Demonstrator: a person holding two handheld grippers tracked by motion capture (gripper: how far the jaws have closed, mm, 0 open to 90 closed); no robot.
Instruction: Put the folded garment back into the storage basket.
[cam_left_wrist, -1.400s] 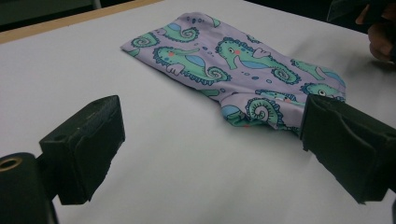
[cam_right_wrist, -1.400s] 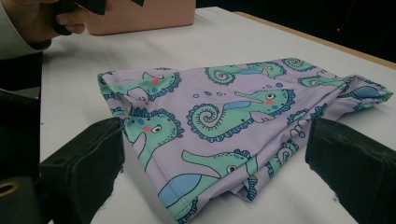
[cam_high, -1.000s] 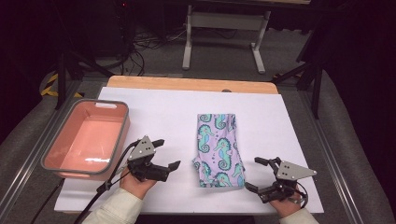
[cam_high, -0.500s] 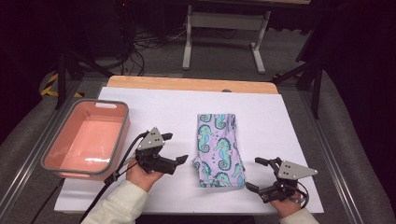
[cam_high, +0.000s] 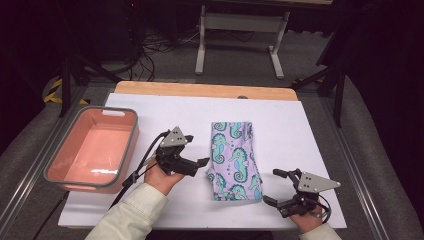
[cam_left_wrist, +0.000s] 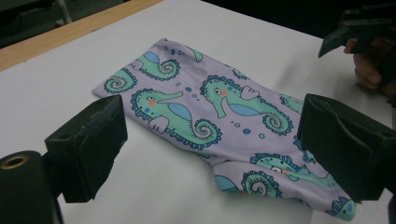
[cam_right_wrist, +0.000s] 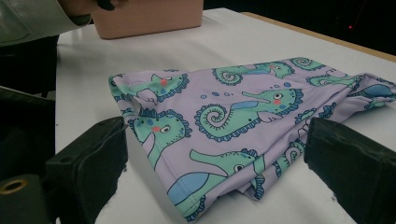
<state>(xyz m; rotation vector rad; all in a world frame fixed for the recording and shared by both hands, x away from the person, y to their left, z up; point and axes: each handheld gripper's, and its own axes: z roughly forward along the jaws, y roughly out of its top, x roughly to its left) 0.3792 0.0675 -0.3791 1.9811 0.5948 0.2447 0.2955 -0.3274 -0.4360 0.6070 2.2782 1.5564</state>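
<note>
A folded lilac cloth (cam_high: 234, 160) printed with teal seahorses lies flat in the middle of the white table cover. My left gripper (cam_high: 196, 150) hovers just left of it, jaws wide apart and pointing at its left edge, with nothing between them. In the left gripper view the cloth (cam_left_wrist: 219, 121) lies just beyond that gripper (cam_left_wrist: 215, 135). My right gripper (cam_high: 272, 186) rests near the cloth's front right corner, open and empty. In the right gripper view the cloth (cam_right_wrist: 243, 126) lies past the spread jaws of this gripper (cam_right_wrist: 219, 154).
A pink bin (cam_high: 92, 152) with a grey rim stands empty at the table's left. The white cover (cam_high: 300, 130) leaves a wooden strip (cam_high: 200, 90) bare along the far edge. Cables trail from the left gripper toward the front. Dark floor and stands surround the table.
My left gripper has moved right and a little up, toward the cloth's left edge. The right gripper has stayed where it was. The cloth has not shifted.
</note>
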